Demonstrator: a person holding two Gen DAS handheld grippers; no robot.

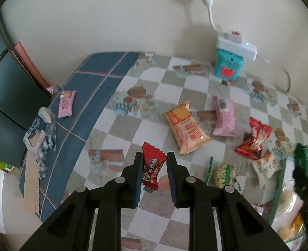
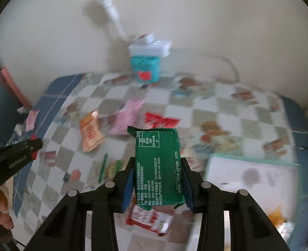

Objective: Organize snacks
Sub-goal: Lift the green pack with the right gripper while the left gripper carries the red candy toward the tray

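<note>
Checkered tablecloth (image 1: 154, 215), centre frame, strewn with loose snacks; left gripper (image 1: 154, 156) pinching red milk candy (image 1: 153, 168), right gripper (image 2: 157, 165) clamping green snack bar (image 2: 158, 165); most unsorted.

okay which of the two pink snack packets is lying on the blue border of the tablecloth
The smaller pink packet at the far left, near the dark screen. The larger pink packet lies on the checkered part, beside the orange packet.

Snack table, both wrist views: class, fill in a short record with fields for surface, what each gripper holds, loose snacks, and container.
surface: checkered tablecloth
left gripper: shut on red candy
right gripper: shut on green packet
loose snacks: orange packet, pink packet, red packet
container: teal-rimmed tray, at right
</note>
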